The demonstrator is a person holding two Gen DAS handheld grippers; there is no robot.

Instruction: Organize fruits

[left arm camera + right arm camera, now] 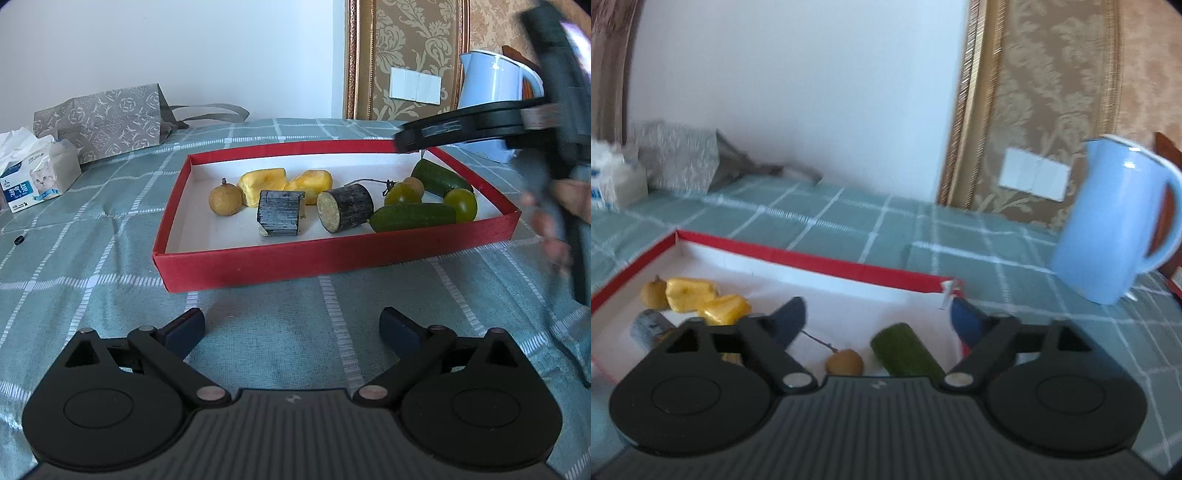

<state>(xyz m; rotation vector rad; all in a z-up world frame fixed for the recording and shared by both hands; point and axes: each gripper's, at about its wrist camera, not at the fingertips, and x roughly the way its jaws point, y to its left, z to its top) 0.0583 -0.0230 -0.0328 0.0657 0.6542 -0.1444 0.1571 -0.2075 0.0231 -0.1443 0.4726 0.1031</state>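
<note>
Fruit fills the red tray (236, 264): longan (225, 201), yellow pieces (263, 184), sugarcane chunks (280, 218), cucumbers (412, 217) and green grapes (461, 205), roughly grouped, so sorting looks nearly done. Left gripper (291, 323) hovers spread and empty short of the tray; right gripper (877, 317), jaws also spread and empty, hangs over its far end. Only the left view shows the grapes; the right view shows the blue kettle (1108, 225) whole.

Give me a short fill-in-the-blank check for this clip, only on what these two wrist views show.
1. The fruit pieces lie inside a shallow ___ box.
2. The two dark-skinned sugarcane pieces lie ___ the yellow chunks and the green cucumbers.
3. Both the left gripper and the right gripper are ___ and hold nothing.

Missing words: red; between; open
</note>
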